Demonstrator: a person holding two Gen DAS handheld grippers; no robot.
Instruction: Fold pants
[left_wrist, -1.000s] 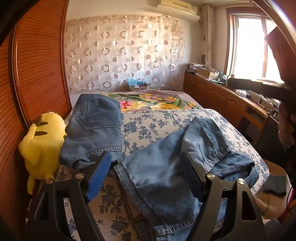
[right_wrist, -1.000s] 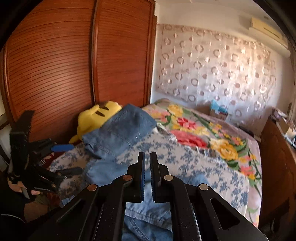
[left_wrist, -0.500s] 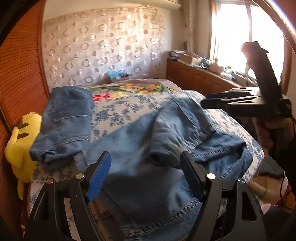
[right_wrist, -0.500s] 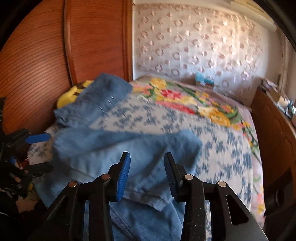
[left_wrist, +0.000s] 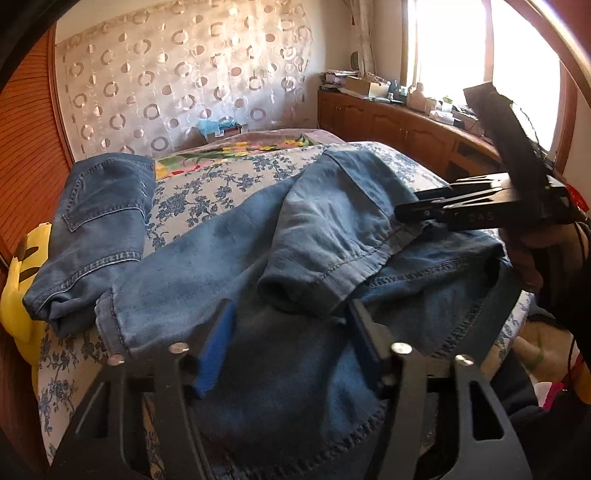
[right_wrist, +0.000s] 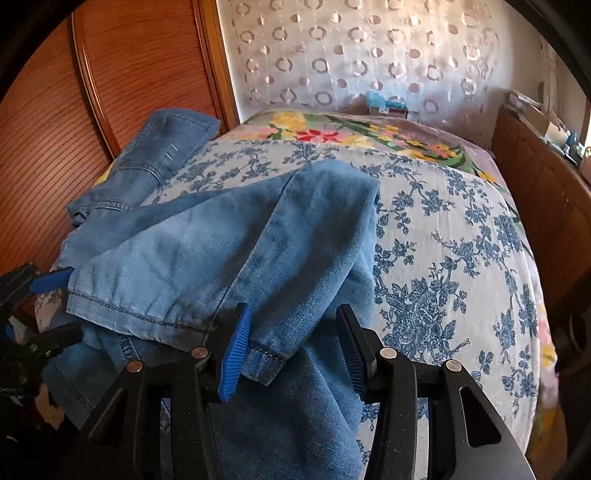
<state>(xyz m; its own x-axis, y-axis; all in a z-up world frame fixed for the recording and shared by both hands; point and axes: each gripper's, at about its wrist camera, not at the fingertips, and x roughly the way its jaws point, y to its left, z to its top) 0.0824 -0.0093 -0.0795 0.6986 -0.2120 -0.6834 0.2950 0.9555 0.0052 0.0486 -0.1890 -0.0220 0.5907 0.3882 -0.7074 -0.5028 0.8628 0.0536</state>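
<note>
Blue jeans (left_wrist: 229, 266) lie across the bed, the waist and back pocket (left_wrist: 99, 206) at the far left and one leg folded back, its hem (left_wrist: 332, 273) towards me. My left gripper (left_wrist: 288, 343) hovers low over the near denim. Its jaws are closing, cloth lies between them, and the pads do not squeeze it. In the right wrist view the jeans (right_wrist: 221, 251) fill the middle. My right gripper (right_wrist: 295, 343) is opening, with the hem corner loose beside its left pad. The right gripper (left_wrist: 406, 214) also shows over the folded leg, and the left gripper (right_wrist: 55, 308) at the far left.
The bed has a blue floral sheet (right_wrist: 443, 240) and a bright flowered blanket (right_wrist: 332, 133) behind it. A yellow plush toy (left_wrist: 18, 288) sits by the wooden wardrobe (right_wrist: 129, 74). A low wooden cabinet (left_wrist: 388, 125) with clutter runs under the window on the right.
The right gripper went from shut to open and let the folded leg drop onto the jeans. The left gripper sank towards the denim and its jaws narrowed.
</note>
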